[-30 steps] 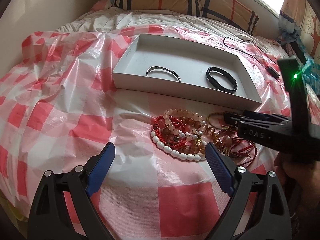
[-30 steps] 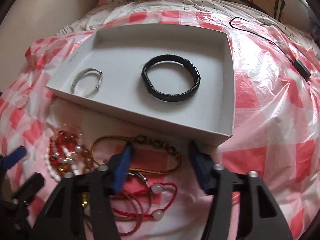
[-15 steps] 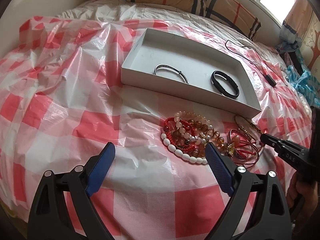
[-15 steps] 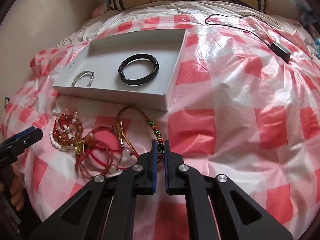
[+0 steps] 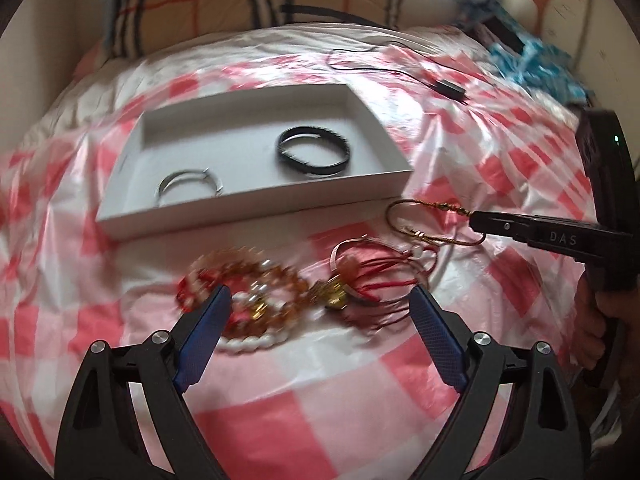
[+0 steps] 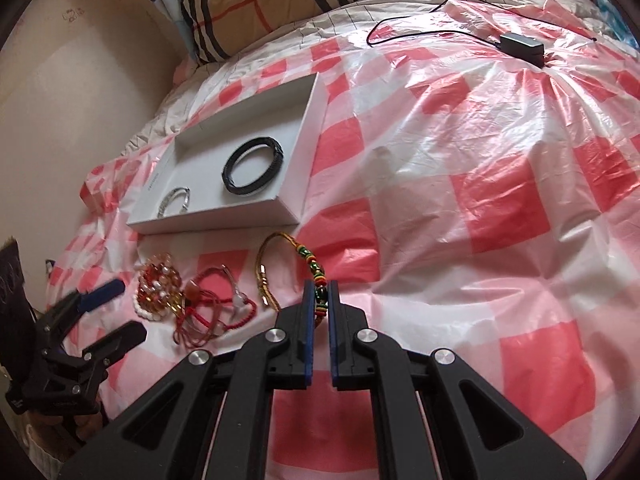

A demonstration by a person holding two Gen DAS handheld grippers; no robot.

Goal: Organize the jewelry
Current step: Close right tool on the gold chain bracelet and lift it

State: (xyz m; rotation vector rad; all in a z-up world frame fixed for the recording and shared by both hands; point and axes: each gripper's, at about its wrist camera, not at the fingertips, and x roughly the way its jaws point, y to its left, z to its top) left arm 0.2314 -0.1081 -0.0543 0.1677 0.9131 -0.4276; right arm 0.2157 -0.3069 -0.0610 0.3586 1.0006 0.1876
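My right gripper (image 6: 320,294) is shut on the beaded end of a gold cord bracelet (image 6: 280,268), lifted just in front of the white tray; it also shows in the left wrist view (image 5: 432,224). The white tray (image 5: 256,206) (image 6: 304,152) holds a black bracelet (image 5: 314,152) (image 6: 252,170) and a silver bangle (image 5: 188,186) (image 6: 174,202). A pile of bead bracelets (image 5: 248,296) (image 6: 158,290) and red string bracelets (image 5: 376,276) (image 6: 216,306) lies before the tray. My left gripper (image 5: 320,320) (image 6: 108,312) is open and empty, just in front of the pile.
The bed is covered by a pink-and-white checked plastic sheet (image 6: 460,184). A black cable with an adapter (image 6: 522,46) (image 5: 450,88) lies at the far side. Plaid pillows (image 5: 248,4) lean at the head, with a wall on the left.
My right gripper shut on the gold cord bracelet and has pulled it up and away from the pile. My left gripper has moved in closer to the bead pile.
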